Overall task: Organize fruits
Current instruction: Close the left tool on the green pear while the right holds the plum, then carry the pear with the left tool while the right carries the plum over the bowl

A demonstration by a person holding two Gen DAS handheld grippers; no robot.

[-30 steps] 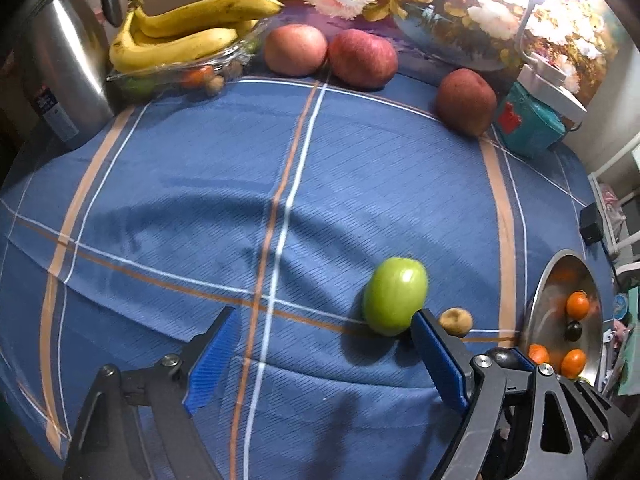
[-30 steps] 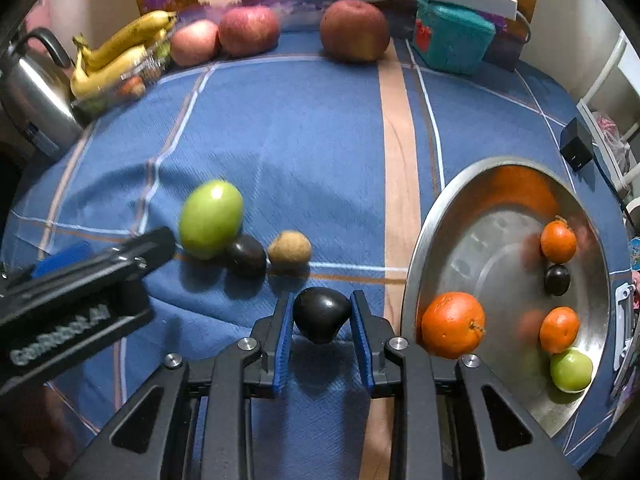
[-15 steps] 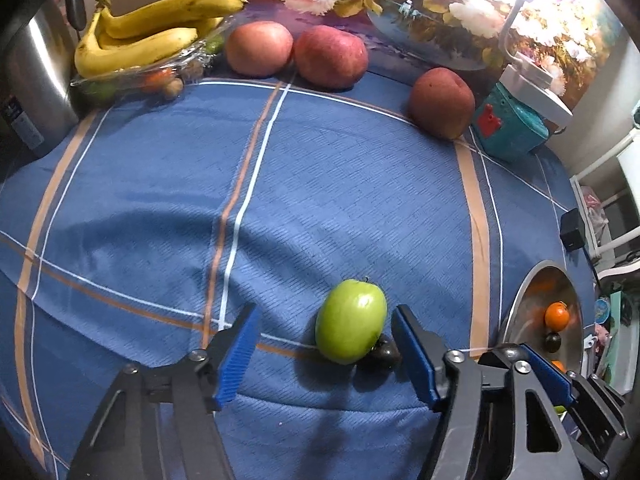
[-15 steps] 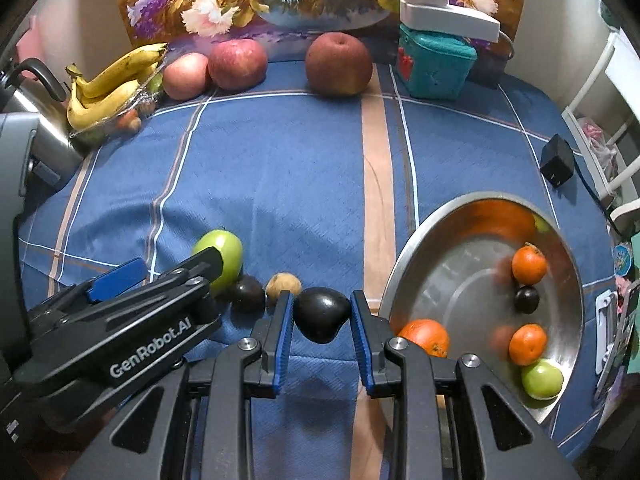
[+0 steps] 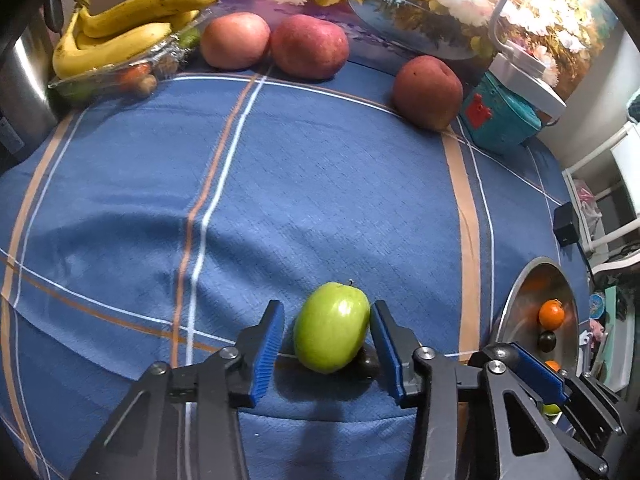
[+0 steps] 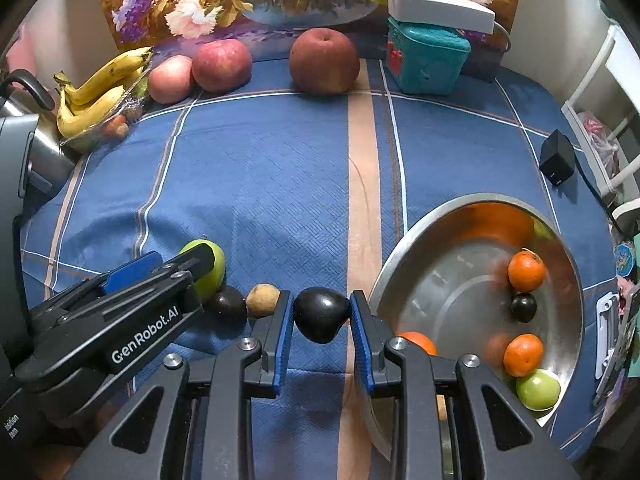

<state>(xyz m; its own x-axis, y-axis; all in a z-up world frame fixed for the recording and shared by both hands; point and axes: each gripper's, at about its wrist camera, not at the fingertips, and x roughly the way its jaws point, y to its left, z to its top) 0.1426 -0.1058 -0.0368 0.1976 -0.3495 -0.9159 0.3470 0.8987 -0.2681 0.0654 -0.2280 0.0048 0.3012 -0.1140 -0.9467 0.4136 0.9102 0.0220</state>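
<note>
A green apple (image 5: pixel 332 328) lies on the blue cloth between the blue pads of my left gripper (image 5: pixel 326 340). Its jaws are closing; the right pad is at the apple's skin and a thin gap shows at the left pad. A small dark fruit (image 5: pixel 366 362) lies right behind the apple. My right gripper (image 6: pixel 322 316) is shut on a black fruit (image 6: pixel 320 312), held above the cloth just left of the metal bowl (image 6: pixel 400 248). In that view the green apple (image 6: pixel 216 268), the dark fruit (image 6: pixel 230 304) and a small brown fruit (image 6: pixel 262 299) lie in a row.
The bowl holds oranges (image 6: pixel 526 270), a dark fruit (image 6: pixel 523 307) and a green apple (image 6: pixel 538 390). At the back are bananas (image 5: pixel 132 32) on a clear tray, three red apples (image 5: pixel 308 52), a teal box (image 6: pixel 424 60), a kettle (image 5: pixel 24 76) and a black adapter (image 6: pixel 556 158).
My left gripper has come down over the green apple and its jaws have narrowed around it. The right gripper has risen a little with the black fruit.
</note>
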